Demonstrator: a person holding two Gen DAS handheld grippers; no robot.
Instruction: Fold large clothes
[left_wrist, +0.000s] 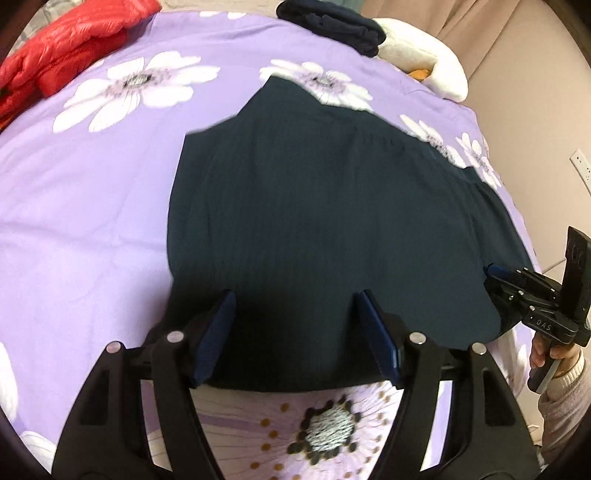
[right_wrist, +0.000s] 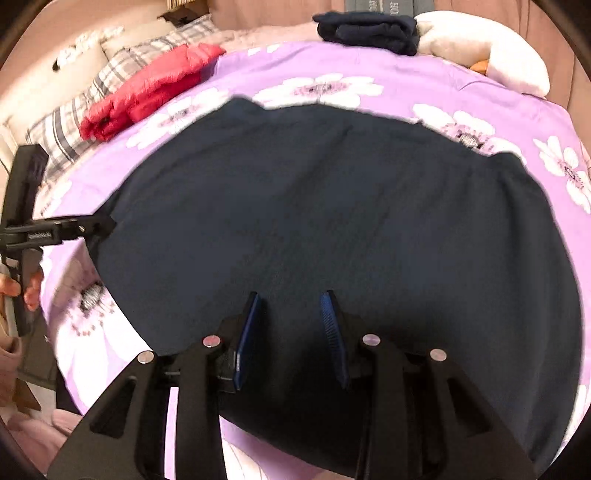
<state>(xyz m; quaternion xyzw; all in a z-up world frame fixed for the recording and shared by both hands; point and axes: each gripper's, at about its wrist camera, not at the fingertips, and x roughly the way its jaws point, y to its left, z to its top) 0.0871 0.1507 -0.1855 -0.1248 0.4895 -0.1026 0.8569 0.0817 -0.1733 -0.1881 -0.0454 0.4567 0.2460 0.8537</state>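
Both grippers, left (left_wrist: 295, 328) and right (right_wrist: 290, 325), hover spread over the dark garment's (left_wrist: 314, 221) near bed-edge (left_wrist: 314, 424) hem, poised for folding

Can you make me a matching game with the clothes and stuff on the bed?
Things:
1. red puffy jacket
2. big dark garment
3. folded navy clothes
4. left gripper

Descriptions:
A. spread flat in the middle of the bed
B. open, above the dark cloth's near edge
C. by the plaid pillow
D. at the far edge, beside a white pillow

Pairs: 1-C, 2-A, 3-D, 4-B
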